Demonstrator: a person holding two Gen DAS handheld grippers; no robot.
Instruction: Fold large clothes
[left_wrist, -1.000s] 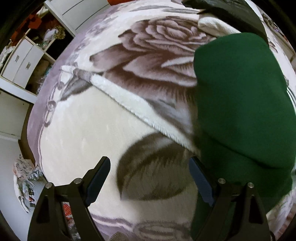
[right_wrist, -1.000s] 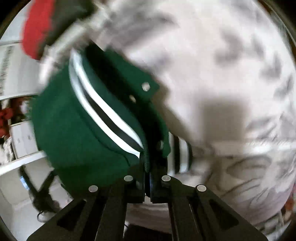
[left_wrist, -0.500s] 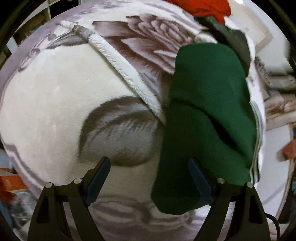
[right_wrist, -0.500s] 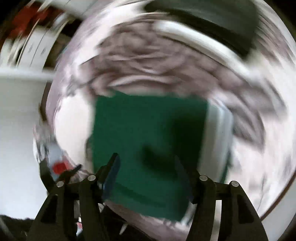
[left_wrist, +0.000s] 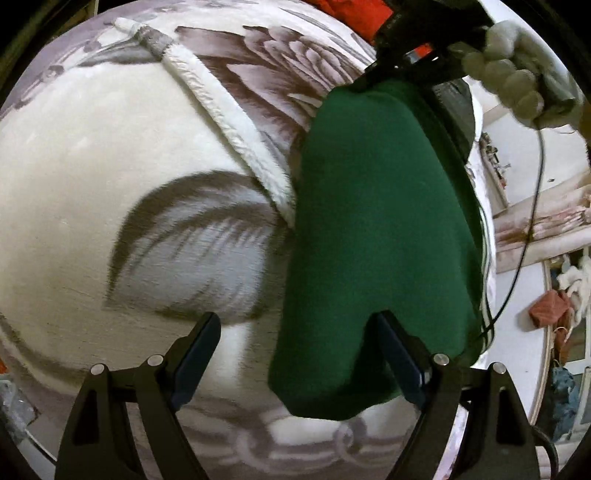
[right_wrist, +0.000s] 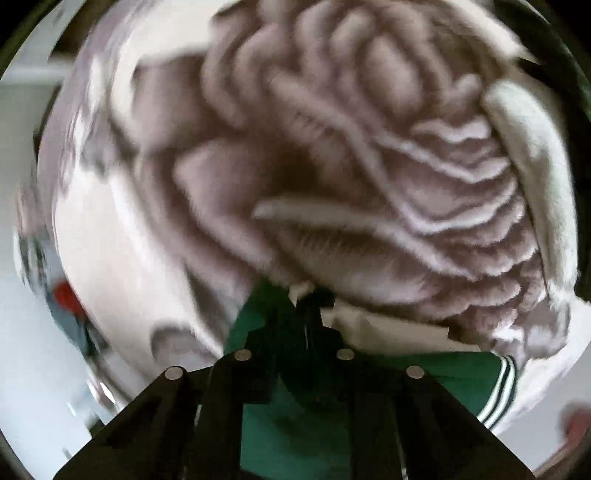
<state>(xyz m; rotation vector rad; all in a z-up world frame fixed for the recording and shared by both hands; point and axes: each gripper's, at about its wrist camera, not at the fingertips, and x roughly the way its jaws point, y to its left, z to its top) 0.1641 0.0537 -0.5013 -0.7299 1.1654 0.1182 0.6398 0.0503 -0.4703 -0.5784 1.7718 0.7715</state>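
Left wrist view: the left gripper (left_wrist: 291, 354) is held with its fingers (left_wrist: 199, 347) spread wide, nothing caught between them, above a plush blanket (left_wrist: 92, 192) printed with grey-brown flowers and leaves. A folded green garment (left_wrist: 376, 229) is laid on the blanket to the right, its near edge reaching between the fingers. At the garment's far end the right gripper (left_wrist: 365, 79) is seen, held by a gloved hand (left_wrist: 524, 70), with a cable trailing down the right side. In the blurred right wrist view, the right gripper's fingers are drawn together on the green cloth at its edge, and a striped white-and-dark cuff (right_wrist: 502, 387) is shown at the lower right, over the blanket's large rose pattern.
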